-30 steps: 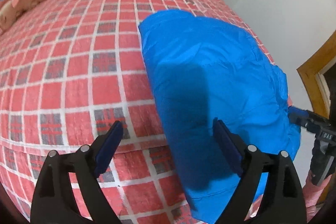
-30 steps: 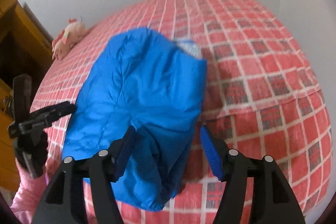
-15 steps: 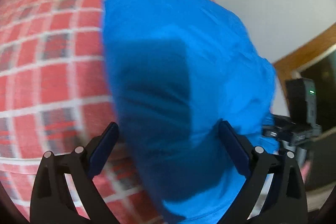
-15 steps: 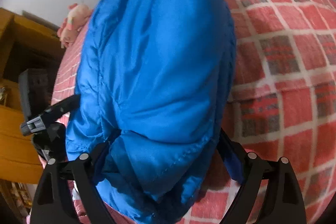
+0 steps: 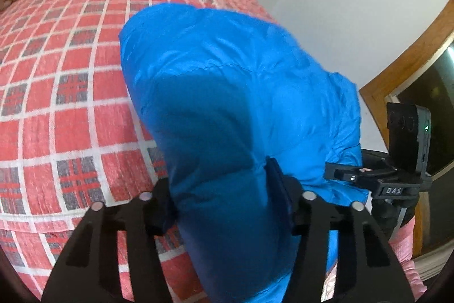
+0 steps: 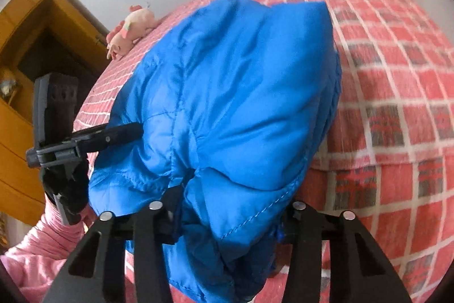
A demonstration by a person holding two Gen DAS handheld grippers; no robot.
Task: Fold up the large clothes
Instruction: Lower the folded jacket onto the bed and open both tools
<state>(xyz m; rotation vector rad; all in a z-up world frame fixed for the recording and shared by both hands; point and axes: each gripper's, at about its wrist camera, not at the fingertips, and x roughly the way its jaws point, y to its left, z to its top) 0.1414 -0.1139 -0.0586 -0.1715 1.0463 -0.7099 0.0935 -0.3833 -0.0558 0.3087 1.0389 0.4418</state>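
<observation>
Jacket (image 5: 227, 110) bunched between hand-held gripper (image 5: 224, 203) fingers

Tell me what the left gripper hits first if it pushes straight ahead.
The blue jacket: its bulk already sits between the left gripper fingers and fills the line ahead. Beyond it probably the bed, depth unclear.

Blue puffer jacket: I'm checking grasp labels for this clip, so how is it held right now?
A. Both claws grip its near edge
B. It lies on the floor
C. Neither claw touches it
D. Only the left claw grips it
A: the blue puffer jacket bunches between the fingers of the left claw, and likewise in the right claw, above the red checked bedspread.
</observation>
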